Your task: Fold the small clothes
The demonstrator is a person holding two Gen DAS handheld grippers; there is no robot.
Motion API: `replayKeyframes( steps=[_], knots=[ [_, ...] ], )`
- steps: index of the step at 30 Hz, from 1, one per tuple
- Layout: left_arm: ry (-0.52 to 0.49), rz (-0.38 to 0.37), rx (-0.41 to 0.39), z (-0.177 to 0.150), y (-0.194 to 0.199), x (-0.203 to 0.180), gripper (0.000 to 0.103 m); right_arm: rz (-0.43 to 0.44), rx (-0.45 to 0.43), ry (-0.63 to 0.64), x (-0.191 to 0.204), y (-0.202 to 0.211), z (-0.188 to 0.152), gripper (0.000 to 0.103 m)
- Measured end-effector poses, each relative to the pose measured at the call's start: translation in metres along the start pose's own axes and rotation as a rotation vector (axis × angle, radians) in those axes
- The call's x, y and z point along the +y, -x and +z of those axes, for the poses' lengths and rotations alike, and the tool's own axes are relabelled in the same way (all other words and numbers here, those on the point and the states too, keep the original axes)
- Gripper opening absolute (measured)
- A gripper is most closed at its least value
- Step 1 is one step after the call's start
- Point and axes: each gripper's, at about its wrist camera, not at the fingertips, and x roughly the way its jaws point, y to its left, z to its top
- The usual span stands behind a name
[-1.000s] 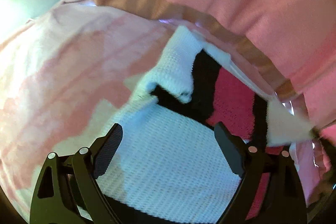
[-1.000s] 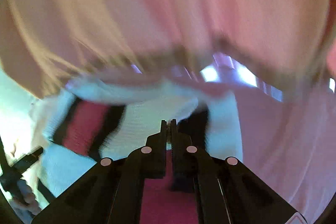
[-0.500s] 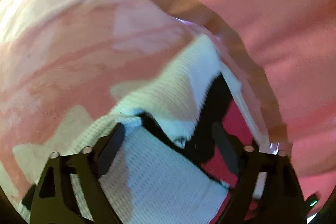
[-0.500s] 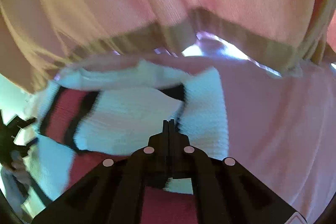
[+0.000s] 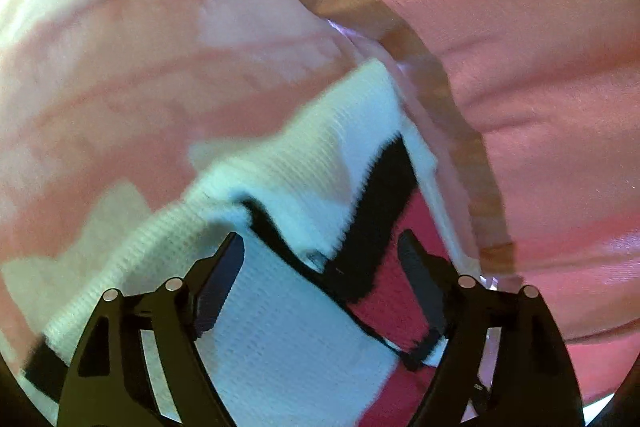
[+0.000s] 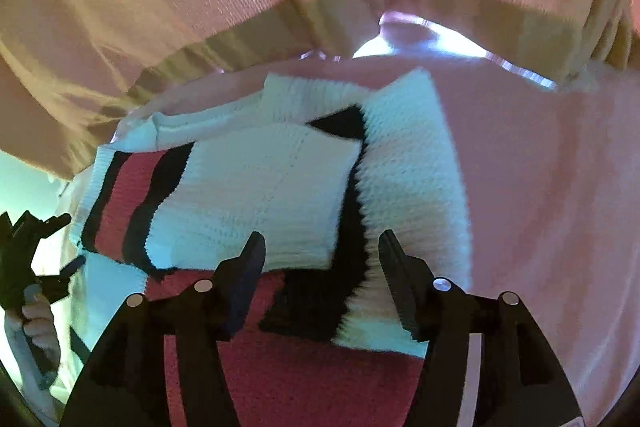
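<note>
In the left wrist view we see our left gripper at the bottom of the frame with its jaws spread wide, nothing pinched between them. The knitted garment, white with black and red bands, lies just beyond and under the fingertips, running from the lower left up toward the middle of the frame, one white flap folded over a black stripe. It rests on a pale pink patterned cloth that fills the left half, while a pink curtain-like fabric hangs across the upper right. In the right wrist view our left hand grips its tool at the far left edge. Toward the middle, the garment spreads across the centre of the frame. At the bottom our right gripper has just been opening; its jaws now stand apart over a black band and the red panel, with the cloth below them and not pinched.
</note>
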Motion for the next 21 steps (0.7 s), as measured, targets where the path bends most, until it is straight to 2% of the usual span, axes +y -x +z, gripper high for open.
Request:
replayKeyframes(
  steps=[2,3,4,5,6,7,8,9,11,13,14,15,16,19,21],
  knots=[
    [-0.012,-0.027,0.028,-0.004,-0.009,-0.005,0.076,0.000,0.001,0.003,0.005,-0.008,0.000,0.059],
    [-0.022,-0.024,0.025,-0.004,-0.011,-0.006,0.071,-0.003,-0.005,0.006,0.008,-0.012,0.001,0.059],
    [-0.035,-0.025,0.016,-0.003,-0.012,-0.006,0.057,-0.005,-0.013,0.009,0.011,-0.014,0.002,0.058],
    [-0.054,-0.012,0.002,0.001,-0.013,-0.005,0.049,0.003,-0.023,0.015,0.016,-0.017,0.004,0.055],
    [-0.059,-0.004,-0.010,0.006,-0.013,-0.003,0.034,0.013,-0.026,0.019,0.018,-0.019,0.006,0.037],
    [-0.055,0.001,-0.021,0.010,-0.013,-0.001,0.019,0.028,-0.021,0.023,0.020,-0.023,0.008,0.008],
    [-0.047,0.010,-0.037,0.014,-0.011,0.002,0.015,0.050,-0.013,0.020,0.023,-0.025,0.011,0.009],
    [-0.039,0.006,-0.056,0.020,-0.006,0.005,0.011,0.044,-0.046,0.021,0.028,-0.019,0.014,0.008],
    [-0.039,-0.013,-0.099,0.026,0.008,0.005,0.010,0.072,-0.130,0.061,0.044,0.008,0.024,0.008],
    [-0.086,0.009,-0.139,0.030,0.022,0.000,0.010,0.109,-0.212,0.113,0.062,0.048,0.033,0.008],
    [-0.119,0.029,-0.140,0.031,0.024,-0.001,0.010,0.103,-0.236,0.142,0.066,0.061,0.033,0.008],
    [-0.128,0.042,-0.129,0.031,0.022,0.001,0.011,0.053,-0.239,0.173,0.067,0.063,0.030,0.008],
    [-0.123,0.052,-0.115,0.031,0.018,0.004,0.011,0.010,-0.211,0.189,0.063,0.055,0.026,0.008],
    [-0.080,0.083,-0.043,0.023,-0.003,0.018,0.011,-0.089,-0.006,0.124,0.022,-0.009,0.000,0.008],
    [-0.090,0.098,-0.051,0.016,-0.004,0.018,0.013,-0.070,-0.024,0.089,0.010,-0.012,-0.008,0.011]
  ],
)
